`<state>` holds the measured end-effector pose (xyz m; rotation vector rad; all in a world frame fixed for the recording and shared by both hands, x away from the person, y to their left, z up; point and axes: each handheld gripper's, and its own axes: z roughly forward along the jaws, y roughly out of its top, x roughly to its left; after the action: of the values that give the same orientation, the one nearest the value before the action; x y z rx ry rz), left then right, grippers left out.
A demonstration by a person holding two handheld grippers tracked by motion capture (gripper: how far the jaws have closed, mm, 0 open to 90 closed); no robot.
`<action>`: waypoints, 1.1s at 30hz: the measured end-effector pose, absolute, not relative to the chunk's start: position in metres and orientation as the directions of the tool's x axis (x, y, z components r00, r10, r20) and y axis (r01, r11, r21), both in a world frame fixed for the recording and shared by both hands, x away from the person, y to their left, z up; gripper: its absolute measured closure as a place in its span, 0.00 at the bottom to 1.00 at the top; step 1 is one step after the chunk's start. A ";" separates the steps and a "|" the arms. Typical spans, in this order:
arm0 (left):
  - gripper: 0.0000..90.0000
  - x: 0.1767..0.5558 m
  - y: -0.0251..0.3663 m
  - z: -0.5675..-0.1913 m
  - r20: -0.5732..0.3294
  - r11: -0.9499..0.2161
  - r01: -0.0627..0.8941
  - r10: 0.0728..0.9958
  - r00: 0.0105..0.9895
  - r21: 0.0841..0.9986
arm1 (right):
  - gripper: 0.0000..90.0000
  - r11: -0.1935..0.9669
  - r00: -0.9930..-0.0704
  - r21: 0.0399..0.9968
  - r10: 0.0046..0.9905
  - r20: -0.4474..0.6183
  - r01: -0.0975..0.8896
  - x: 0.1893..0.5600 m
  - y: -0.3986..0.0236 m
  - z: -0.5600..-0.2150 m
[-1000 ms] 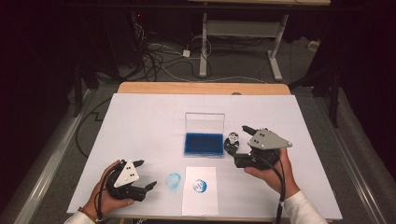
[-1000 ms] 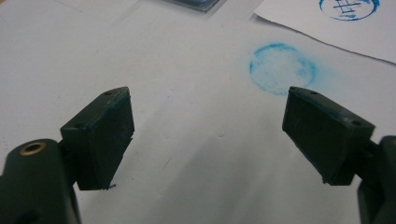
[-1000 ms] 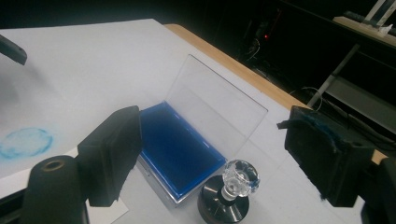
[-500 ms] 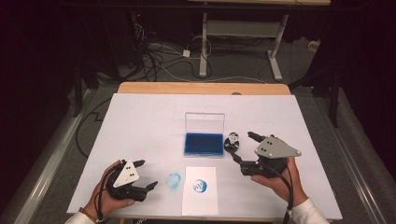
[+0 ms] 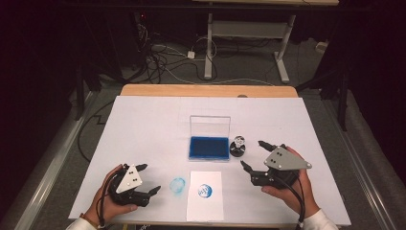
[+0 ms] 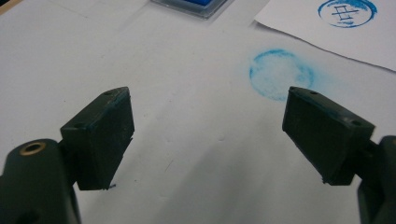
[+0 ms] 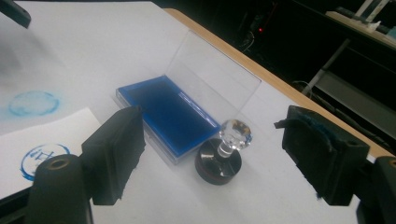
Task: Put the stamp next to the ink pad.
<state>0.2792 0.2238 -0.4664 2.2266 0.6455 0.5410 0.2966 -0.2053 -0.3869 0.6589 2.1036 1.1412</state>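
High view: your white surface has a wooden far edge, cables on the dark floor beyond. The stamp stands beside the blue ink pad; your right tool and left tool are spread, empty. The paper's blue imprint is unreadable.

table carries everything. ink pad case sits near the middle, its lid standing upright at the far edge. stamp stands just right of the case, close beside it, upright on its base. paper sheet lies nearer the person than the case, at the table's near edge, with 1 printed mark on it. a 2nd mark sits straight on the table, just left of the sheet. left gripper is at the near left corner, left of that mark. right gripper is near right, just right of the stamp, apart from it.
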 end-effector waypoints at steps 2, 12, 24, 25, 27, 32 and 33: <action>0.18 0.279 0.224 -0.466 0.178 -0.595 0.281 0.596 0.783 0.753 | 0.22 0.497 -0.665 0.859 0.685 -0.299 0.126 0.295 -0.207 -0.390; 0.18 0.281 0.226 -0.466 0.181 -0.595 0.279 0.596 0.782 0.753 | 0.18 0.494 -0.664 0.858 0.691 -0.286 0.145 0.287 -0.222 -0.407; 0.18 0.284 0.226 -0.465 0.186 -0.586 0.285 0.614 0.768 0.759 | 0.18 0.509 -0.656 0.842 0.699 -0.284 0.177 0.281 -0.237 -0.430; 0.18 0.284 0.227 -0.464 0.185 -0.584 0.284 0.614 0.767 0.761 | 0.18 0.510 -0.653 0.841 0.702 -0.285 0.181 0.280 -0.238 -0.433; 0.18 0.283 0.227 -0.464 0.185 -0.580 0.285 0.618 0.764 0.763 | 0.18 0.507 -0.652 0.839 0.707 -0.274 0.198 0.279 -0.241 -0.440; 0.18 0.282 0.226 -0.463 0.187 -0.579 0.283 0.620 0.762 0.765 | 0.18 0.537 -0.648 0.810 0.708 -0.280 0.236 0.277 -0.247 -0.459; 0.18 0.282 0.226 -0.463 0.188 -0.580 0.283 0.619 0.762 0.764 | 0.18 0.510 -0.648 0.823 0.720 -0.249 0.250 0.277 -0.249 -0.461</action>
<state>0.2819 0.2263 -0.4628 2.2007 0.6706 0.5725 0.2766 -0.2492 -0.4605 0.7891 2.1720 1.0539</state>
